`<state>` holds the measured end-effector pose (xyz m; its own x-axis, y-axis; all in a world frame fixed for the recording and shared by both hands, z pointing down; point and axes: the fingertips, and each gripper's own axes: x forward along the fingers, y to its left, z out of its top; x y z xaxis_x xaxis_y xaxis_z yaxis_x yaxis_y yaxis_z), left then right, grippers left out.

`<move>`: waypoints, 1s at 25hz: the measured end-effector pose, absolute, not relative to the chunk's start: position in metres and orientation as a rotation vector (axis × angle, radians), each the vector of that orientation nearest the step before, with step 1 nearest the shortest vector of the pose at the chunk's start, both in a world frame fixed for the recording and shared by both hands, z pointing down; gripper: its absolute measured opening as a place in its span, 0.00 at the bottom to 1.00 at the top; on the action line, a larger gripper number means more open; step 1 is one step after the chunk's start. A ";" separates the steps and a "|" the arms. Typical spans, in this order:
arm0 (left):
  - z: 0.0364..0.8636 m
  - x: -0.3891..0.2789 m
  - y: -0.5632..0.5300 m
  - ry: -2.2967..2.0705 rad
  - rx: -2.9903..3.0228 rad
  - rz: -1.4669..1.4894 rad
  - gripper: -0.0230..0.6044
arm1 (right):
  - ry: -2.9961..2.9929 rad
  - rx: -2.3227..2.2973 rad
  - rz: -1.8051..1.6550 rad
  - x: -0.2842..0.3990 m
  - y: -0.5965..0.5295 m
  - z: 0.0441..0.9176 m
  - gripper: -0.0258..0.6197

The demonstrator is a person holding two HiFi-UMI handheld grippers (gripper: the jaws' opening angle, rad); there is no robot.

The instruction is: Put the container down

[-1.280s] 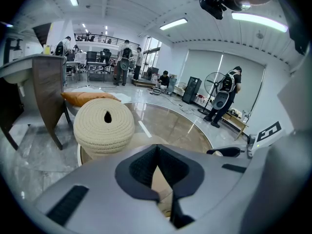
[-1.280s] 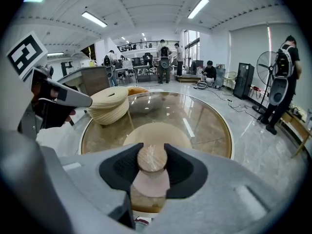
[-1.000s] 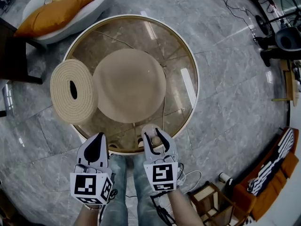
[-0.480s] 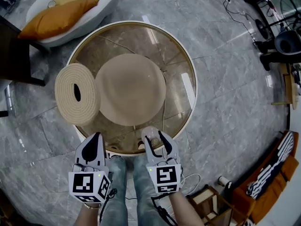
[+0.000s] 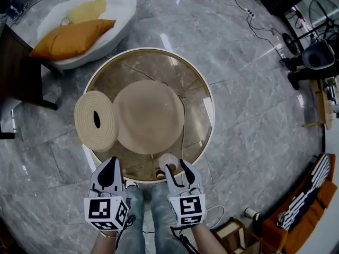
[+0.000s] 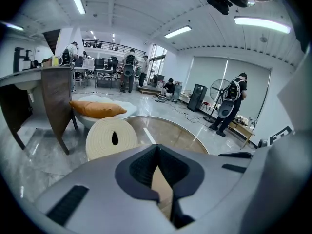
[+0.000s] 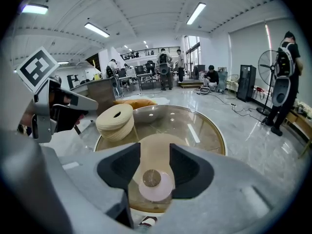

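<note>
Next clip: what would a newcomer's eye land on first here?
A big tan dome fills the middle of the round glass table, with a coiled rope disc beside it at the table's left edge. At the near rim stands a small pale container, seen between the jaws of the right gripper, which have just been opening and stand apart without pressing it.

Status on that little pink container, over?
Right gripper just opened, container showing between its jaws, untouched. Left gripper shut, empty. Container down on glass table. Nothing blocking.

Left tongs pressed together; right tongs newly spread wide.
</note>
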<state>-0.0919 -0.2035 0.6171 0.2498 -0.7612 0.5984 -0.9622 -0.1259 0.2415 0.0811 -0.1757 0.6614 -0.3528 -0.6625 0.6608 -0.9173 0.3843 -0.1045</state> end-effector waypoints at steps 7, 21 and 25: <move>0.564 -0.083 -0.210 -1.578 1.959 0.411 0.03 | -2.076 1.452 0.674 0.109 -0.182 0.604 0.30; 0.424 -0.072 -0.231 -1.633 2.078 0.296 0.03 | -2.099 1.697 0.527 0.157 -0.215 0.435 0.25; 0.369 -0.065 -0.243 -1.648 2.132 0.234 0.03 | -2.062 1.733 0.433 0.173 -0.219 0.383 0.11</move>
